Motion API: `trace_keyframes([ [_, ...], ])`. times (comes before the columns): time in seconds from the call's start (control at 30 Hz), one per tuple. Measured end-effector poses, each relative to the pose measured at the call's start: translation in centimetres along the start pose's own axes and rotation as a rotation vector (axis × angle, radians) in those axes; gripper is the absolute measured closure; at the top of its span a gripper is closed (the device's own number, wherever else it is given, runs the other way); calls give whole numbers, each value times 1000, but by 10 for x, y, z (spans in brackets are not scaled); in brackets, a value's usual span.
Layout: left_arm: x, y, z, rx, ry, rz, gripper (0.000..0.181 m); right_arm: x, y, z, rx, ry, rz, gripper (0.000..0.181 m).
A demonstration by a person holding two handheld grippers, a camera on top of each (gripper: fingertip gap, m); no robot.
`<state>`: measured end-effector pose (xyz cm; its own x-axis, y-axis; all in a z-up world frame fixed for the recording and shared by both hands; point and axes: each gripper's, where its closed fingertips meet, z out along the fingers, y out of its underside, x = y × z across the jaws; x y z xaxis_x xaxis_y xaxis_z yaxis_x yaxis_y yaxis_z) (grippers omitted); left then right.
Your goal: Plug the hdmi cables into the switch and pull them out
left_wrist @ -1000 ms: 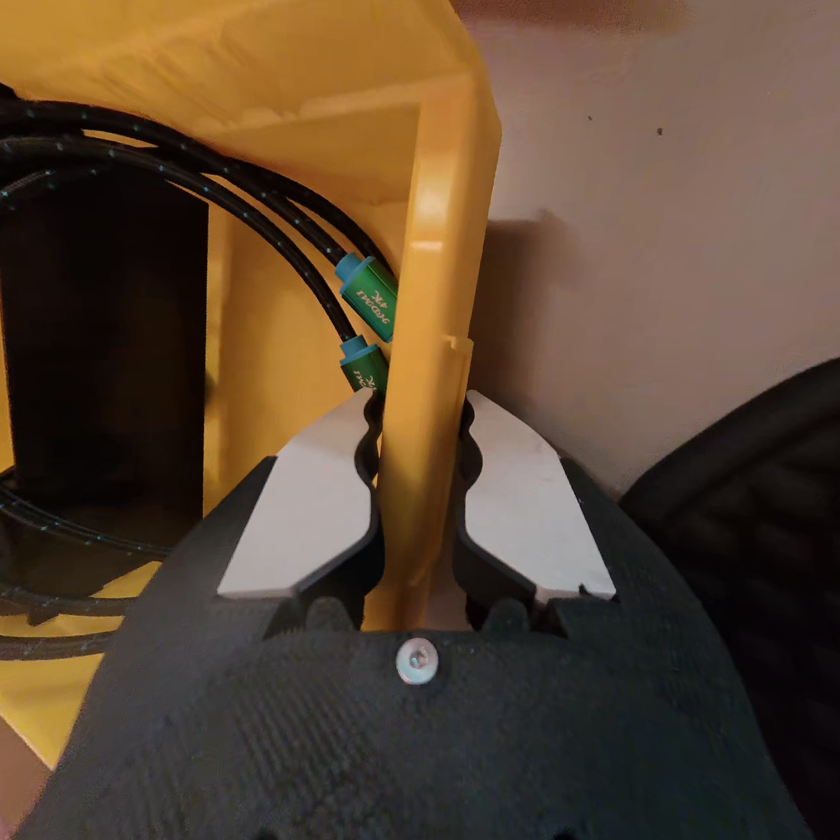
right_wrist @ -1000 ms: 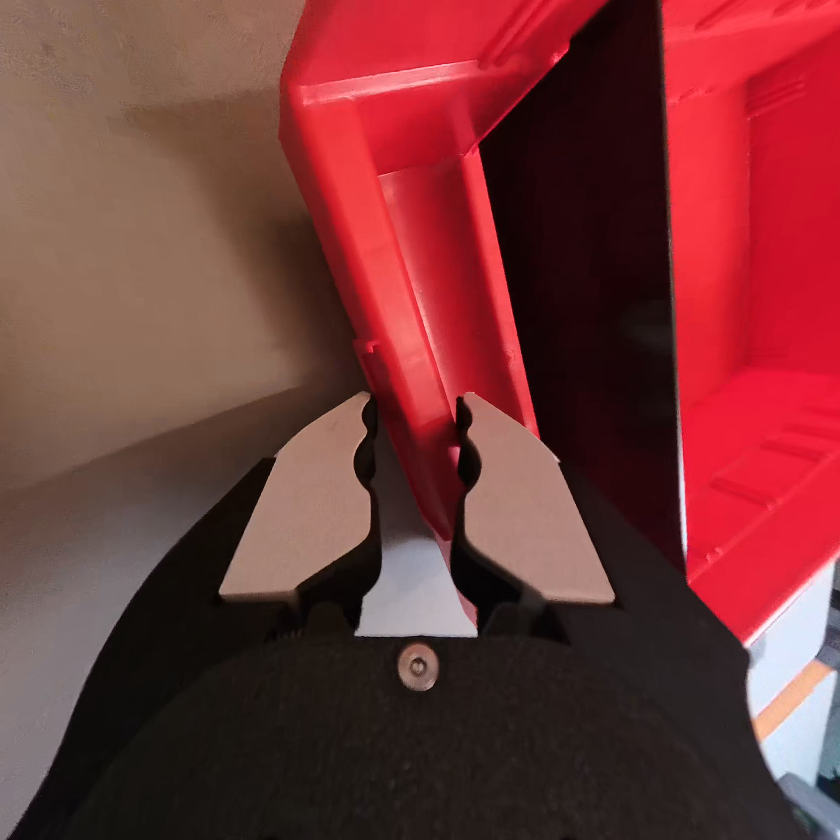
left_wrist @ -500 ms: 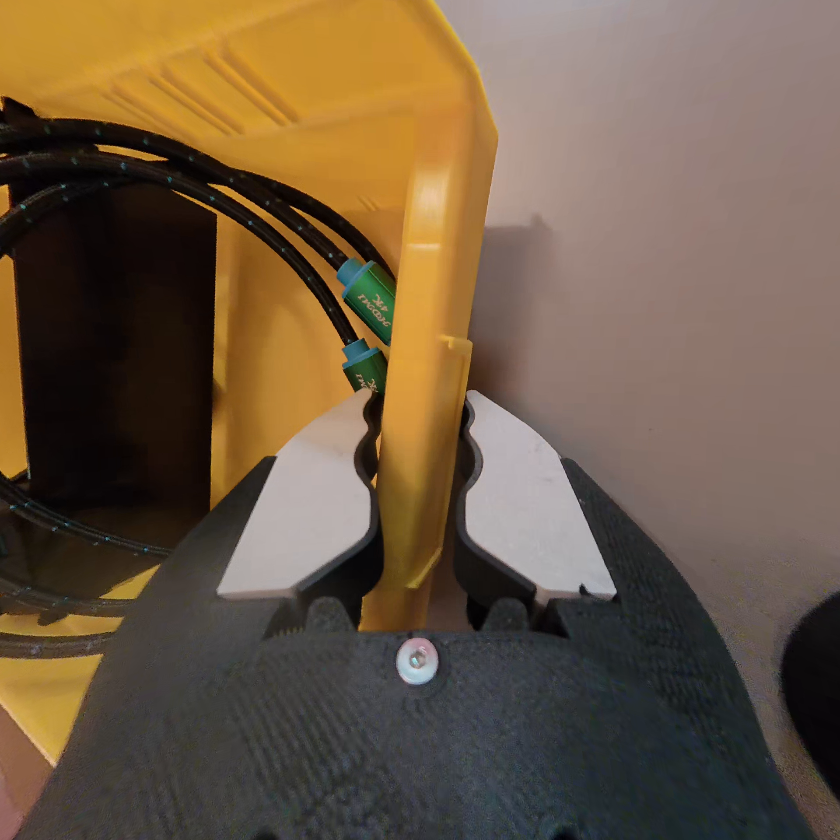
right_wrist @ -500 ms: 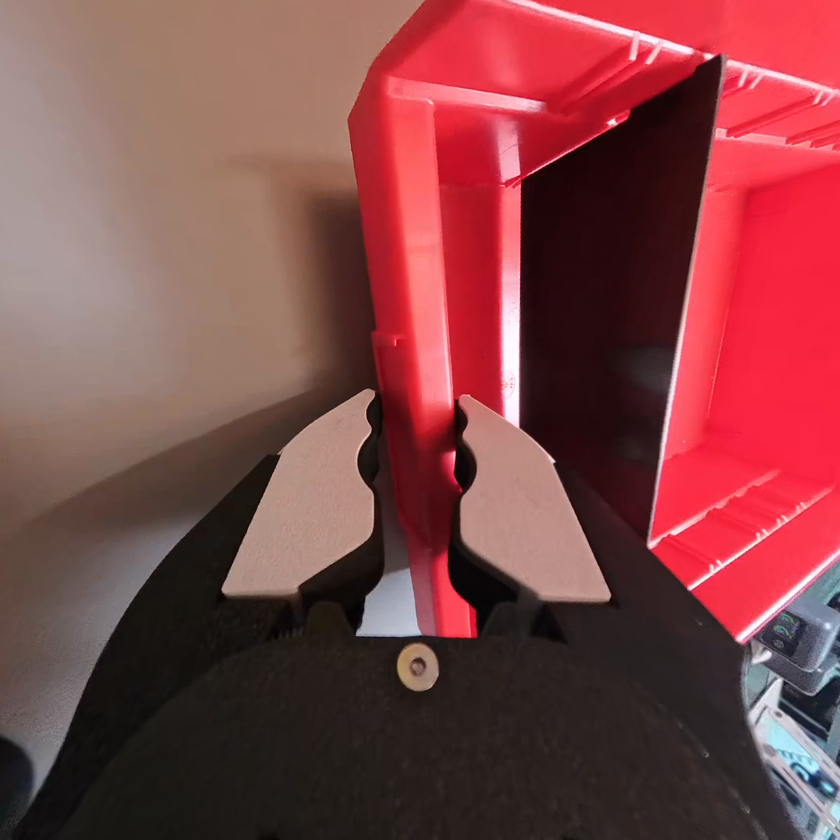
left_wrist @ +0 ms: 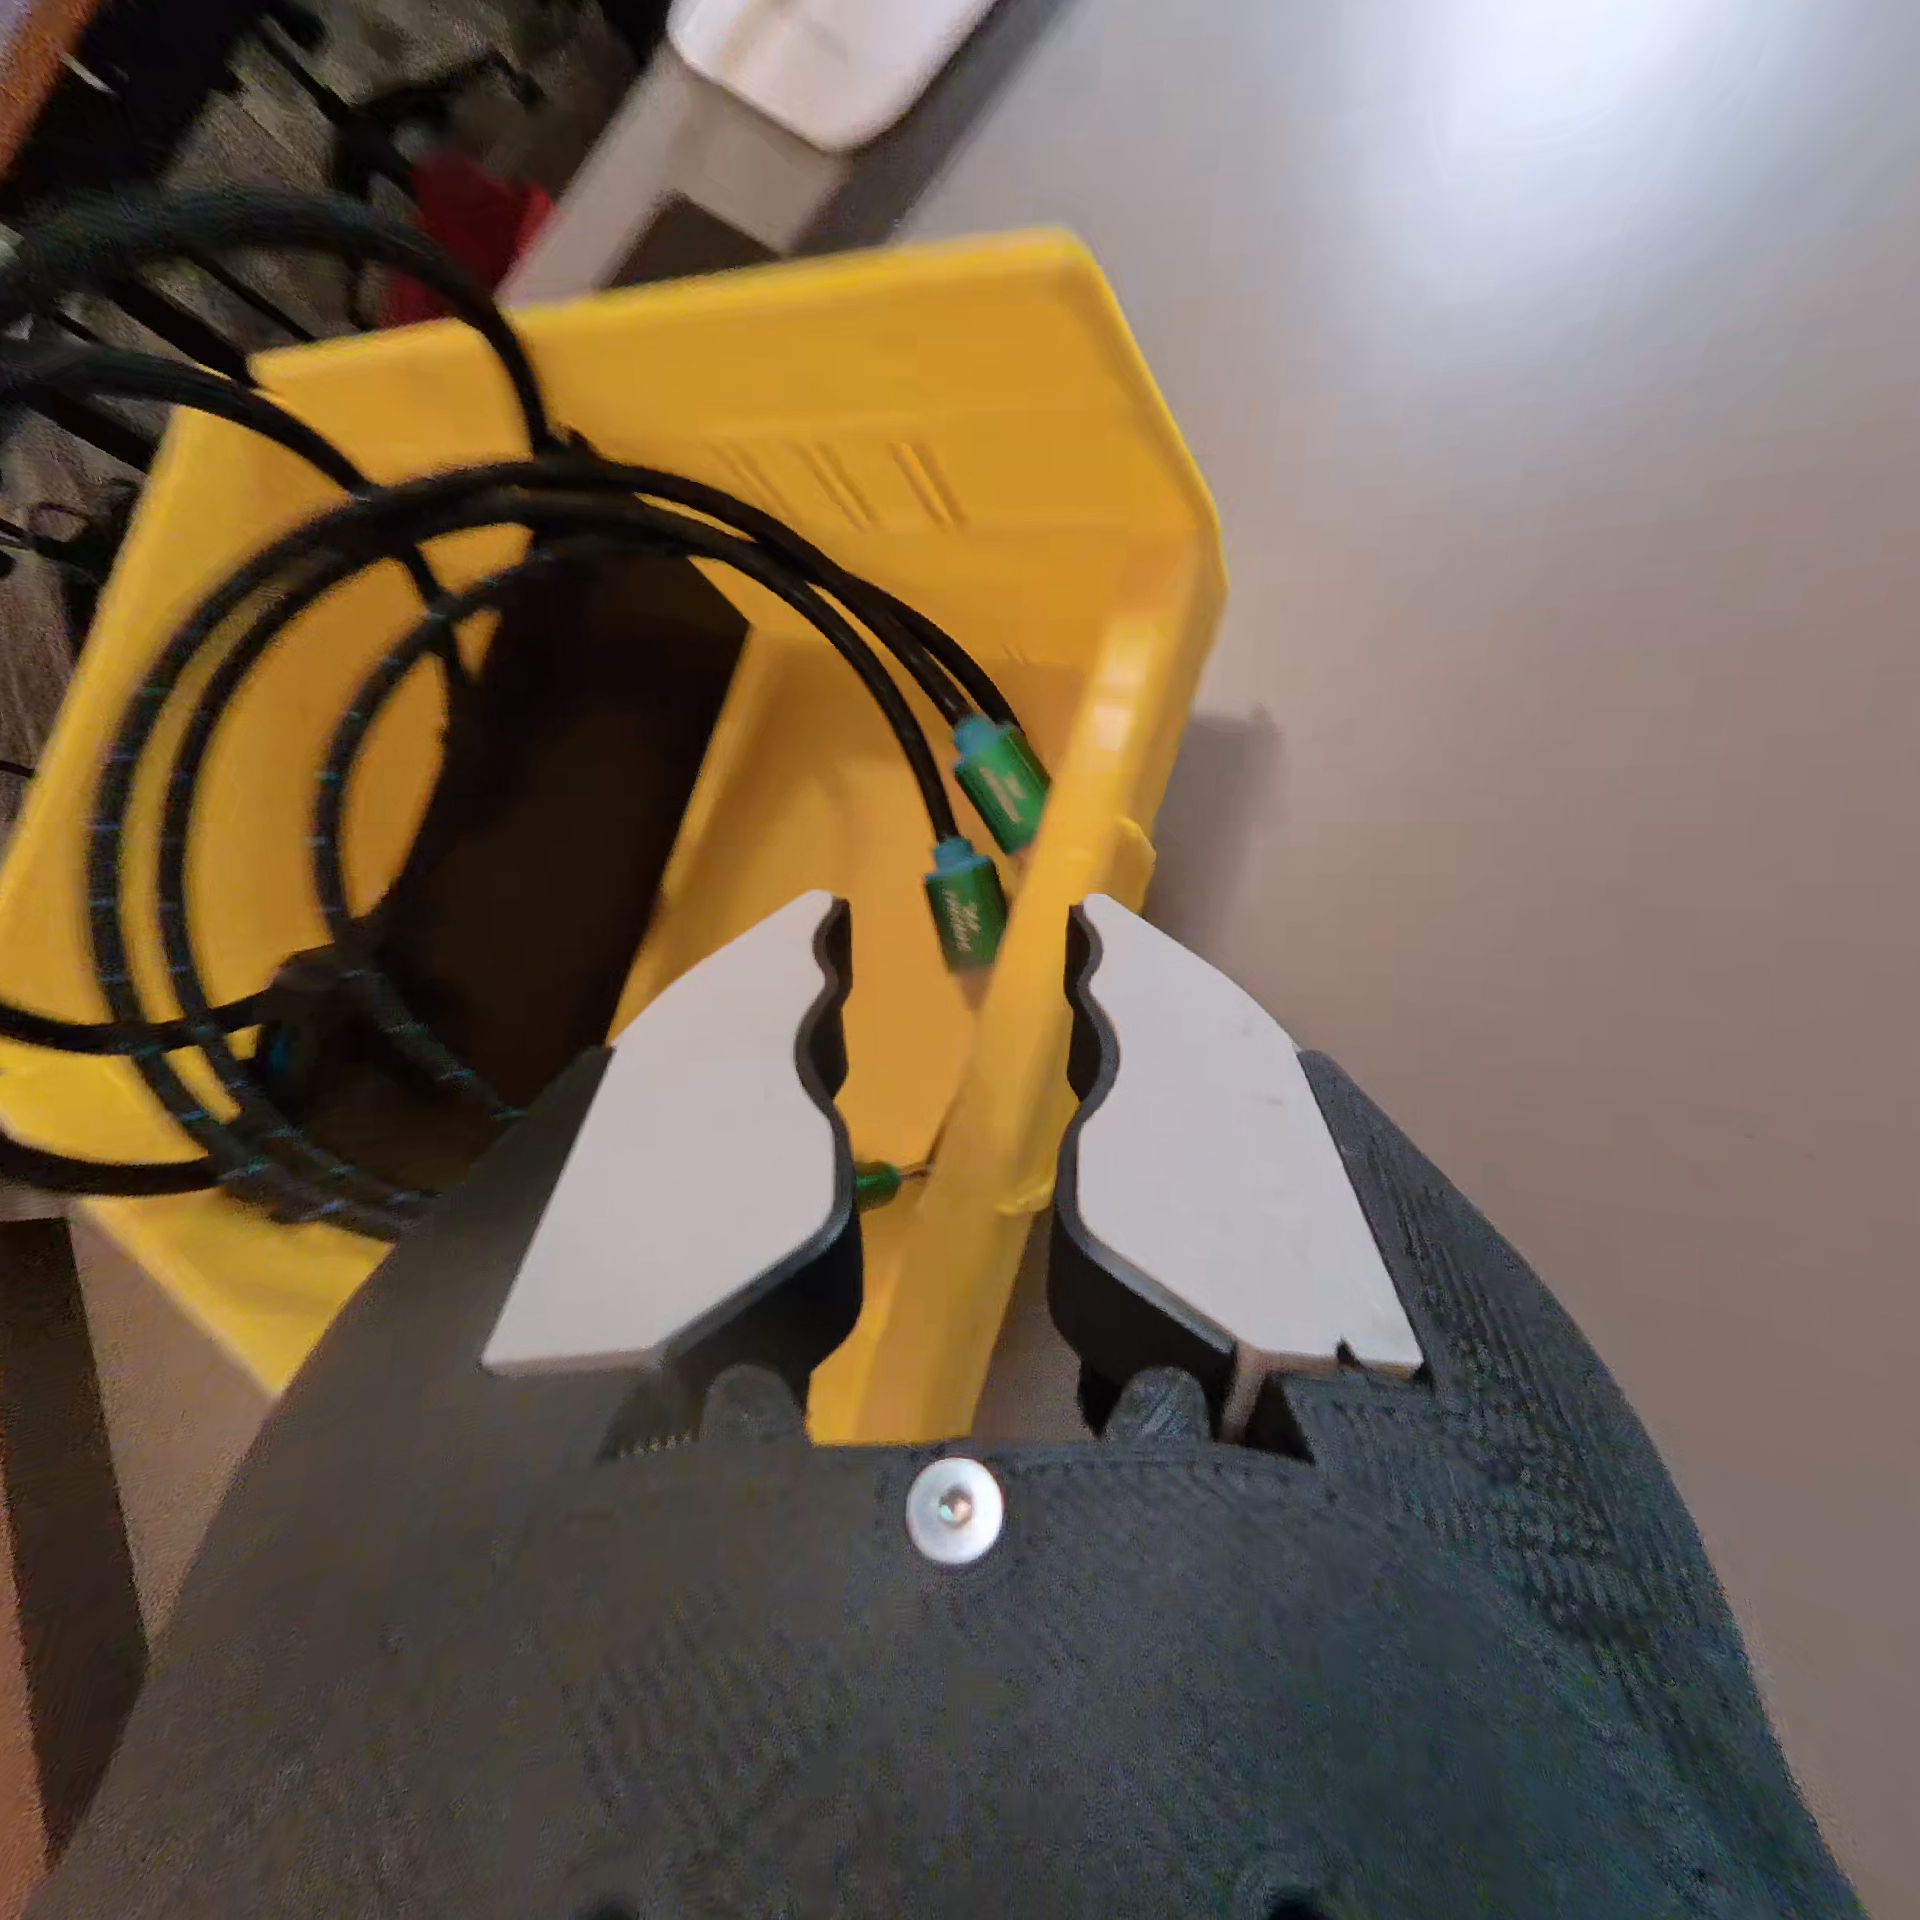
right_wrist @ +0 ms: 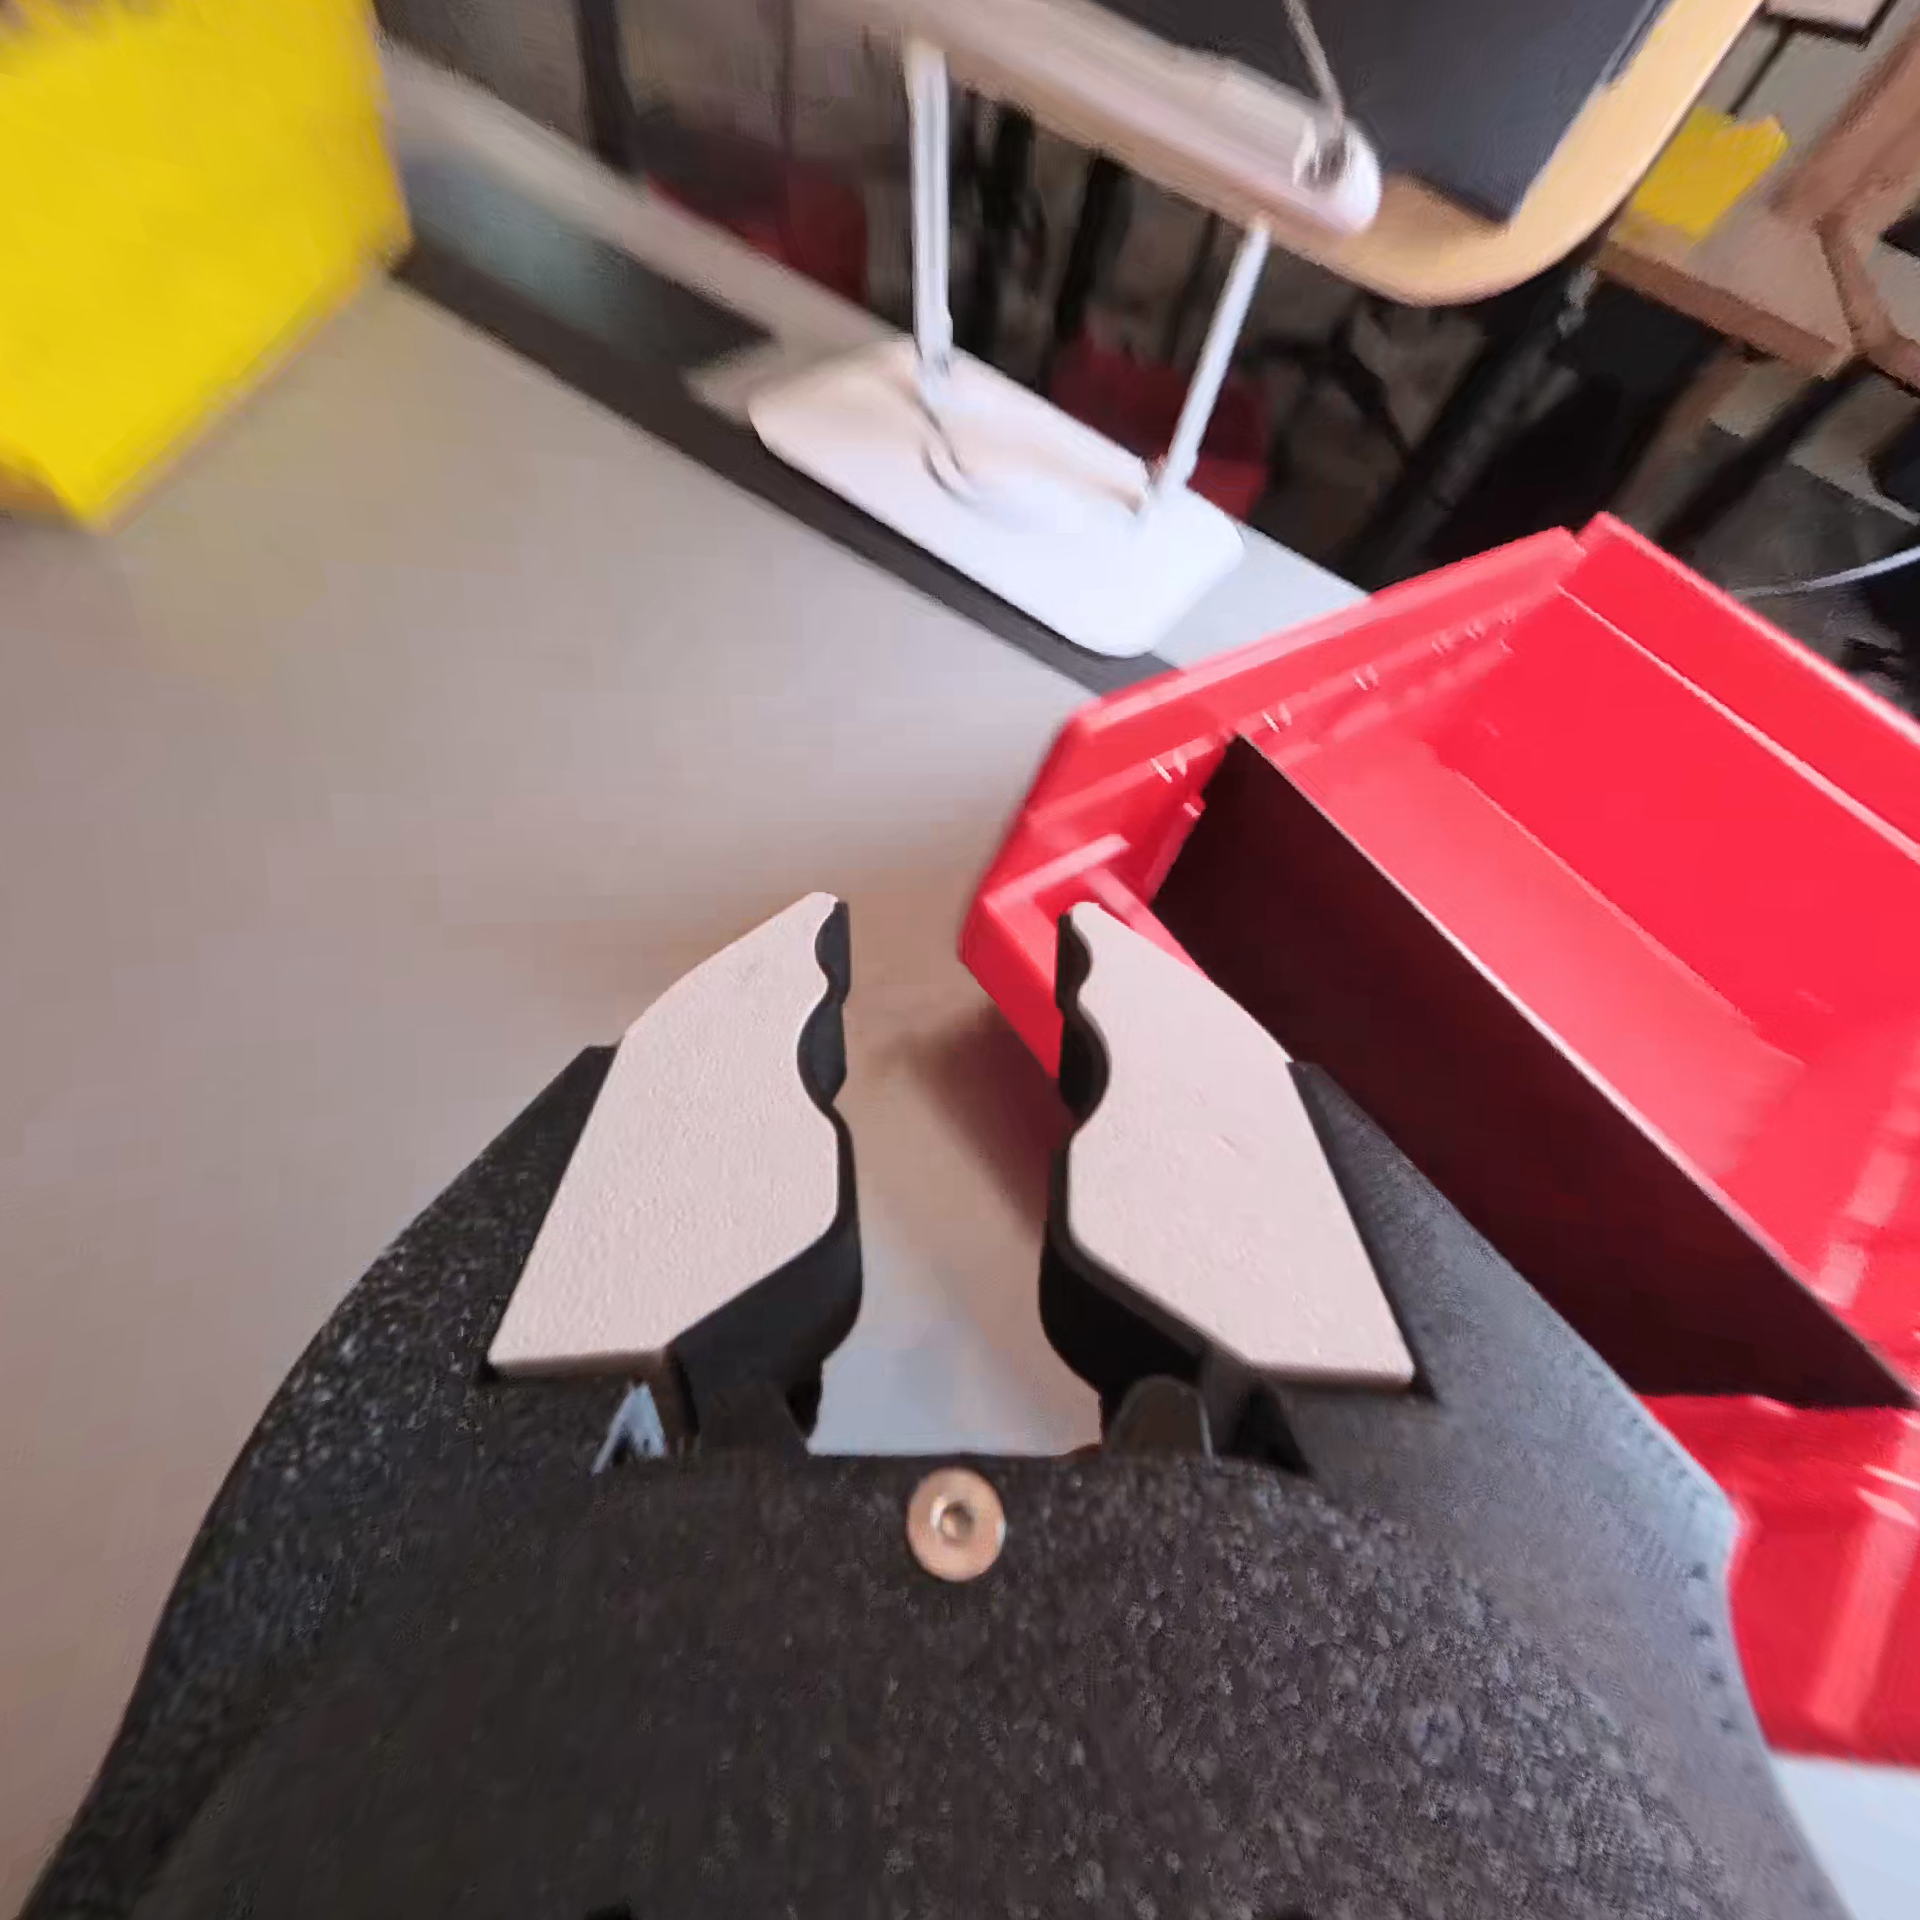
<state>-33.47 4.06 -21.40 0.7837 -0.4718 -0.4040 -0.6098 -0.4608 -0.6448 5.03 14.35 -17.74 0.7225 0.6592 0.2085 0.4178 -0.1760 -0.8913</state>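
Both grippers had let go since the earlier frames, where each had pinched a bin wall.

Left gripper (left_wrist: 958, 914): you had its jaws apart, straddling the right wall of the yellow bin (left_wrist: 1081, 447) without clamping it.

Cables (left_wrist: 312, 582): black, coiled in the yellow bin at 10 o'clock from your left fingertips. Two green plugs (left_wrist: 1000, 781) lay against the wall's inner face, at 12 o'clock, just beyond the tips.

Right gripper (right_wrist: 954, 920): you had its jaws spread with only bare table (right_wrist: 416, 779) between them.

Red bin (right_wrist: 1621, 727): at 2 o'clock, its corner just beside your right finger (right_wrist: 1195, 1164); a black divider (right_wrist: 1455, 1039) stood inside.

White stand (right_wrist: 997, 488): at 12 o'clock, well apart.

Switch: could not be made out.
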Motion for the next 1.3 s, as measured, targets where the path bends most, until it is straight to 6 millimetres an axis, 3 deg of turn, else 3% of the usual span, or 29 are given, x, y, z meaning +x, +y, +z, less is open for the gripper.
trace_keyframes([
  [0.13, -48, -25, -36, 130, -88, -118, 144, -16, -12, 5, 172, -43, 99, 146],
  [0.27, -114, -28, -53, 95, -231, -142, 142, -33, -5, 13, 184, -56, 34, 150],
  [0.43, -164, -22, -31, -106, -316, 48, 136, -45, 0, 15, 170, -83, -18, 152],
  [0.53, -173, -27, -8, -165, -271, 111, 137, -46, 6, 17, 151, -91, -24, 155],
  [0.6, -176, -29, 5, -206, -240, 158, 146, -45, 10, 17, 142, -93, -20, 156],
  [0.63, -179, -31, 9, -222, -236, 187, 162, -44, 11, 18, 137, -96, -16, 157],
  [0.73, -195, -49, 10, -217, -278, 248, 167, -42, 15, 19, 127, -101, -8, 159],
  [0.9, -243, -101, -24, -155, -455, 260, 168, -42, 15, 21, 128, -107, 1, 161],
  [1.03, -265, -147, -63, -97, -577, 286, 168, -43, 15, 20, 130, -107, -16, 162],
  [1.17, -269, -195, -108, -8, -677, 310, 169, -41, 11, 18, 144, -106, 1, 163],
  [1.3, -247, -247, -154, 153, -679, 286, 168, -40, -5, 12, 200, -112, 9, 162],
])
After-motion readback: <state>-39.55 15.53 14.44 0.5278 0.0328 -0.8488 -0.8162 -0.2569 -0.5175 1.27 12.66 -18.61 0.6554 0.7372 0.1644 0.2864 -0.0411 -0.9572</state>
